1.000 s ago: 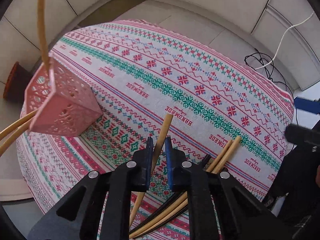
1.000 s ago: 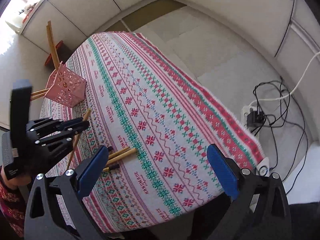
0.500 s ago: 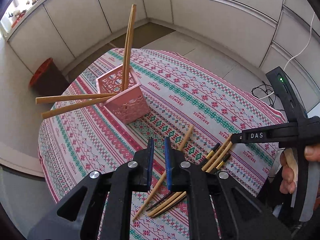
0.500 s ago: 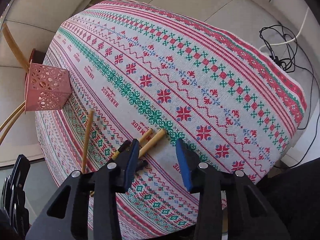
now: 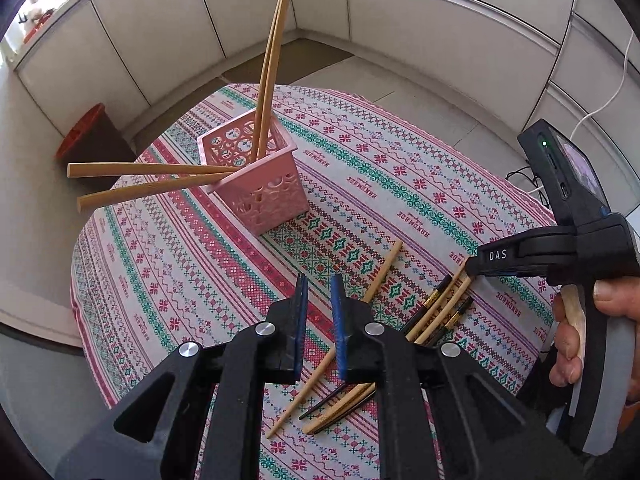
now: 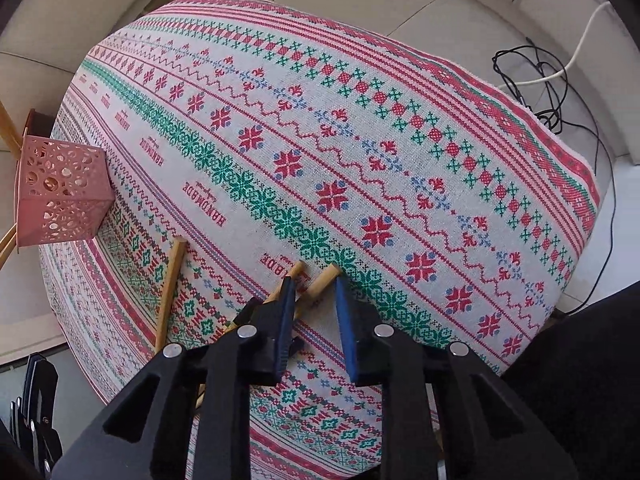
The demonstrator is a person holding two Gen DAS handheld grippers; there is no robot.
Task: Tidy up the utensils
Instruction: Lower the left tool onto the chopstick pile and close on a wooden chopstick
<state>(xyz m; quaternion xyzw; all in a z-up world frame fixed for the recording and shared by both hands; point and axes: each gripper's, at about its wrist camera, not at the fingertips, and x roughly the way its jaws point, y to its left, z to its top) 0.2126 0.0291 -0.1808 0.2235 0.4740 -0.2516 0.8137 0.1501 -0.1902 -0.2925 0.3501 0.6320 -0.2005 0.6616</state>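
A pink perforated basket (image 5: 264, 196) (image 6: 60, 196) stands on the patterned tablecloth (image 5: 400, 184) with several bamboo chopsticks (image 5: 272, 60) leaning out of it. One loose bamboo chopstick (image 5: 380, 276) (image 6: 170, 288) lies on the cloth. Beside it lies a cluster of bamboo and black chopsticks (image 5: 436, 308). My left gripper (image 5: 318, 280) hovers above the cloth, its jaws a narrow slit apart and easing open, nothing between them. My right gripper (image 6: 312, 280) (image 5: 470, 270) points down at the cluster's ends. Its jaws are closing around one bamboo chopstick (image 6: 320, 282), and I see no pad pressing on it.
A person's hand (image 5: 576, 320) holds the right gripper at the table's near right side. A red-rimmed bin (image 5: 88, 136) stands on the floor beyond the basket. Black cables and a white cord (image 6: 536, 80) lie on the floor past the table's far edge.
The right jaws went from wide open to a narrow gap while the gripper sank onto the chopstick ends. The left gripper rose and drew back, so the whole basket came into its view.
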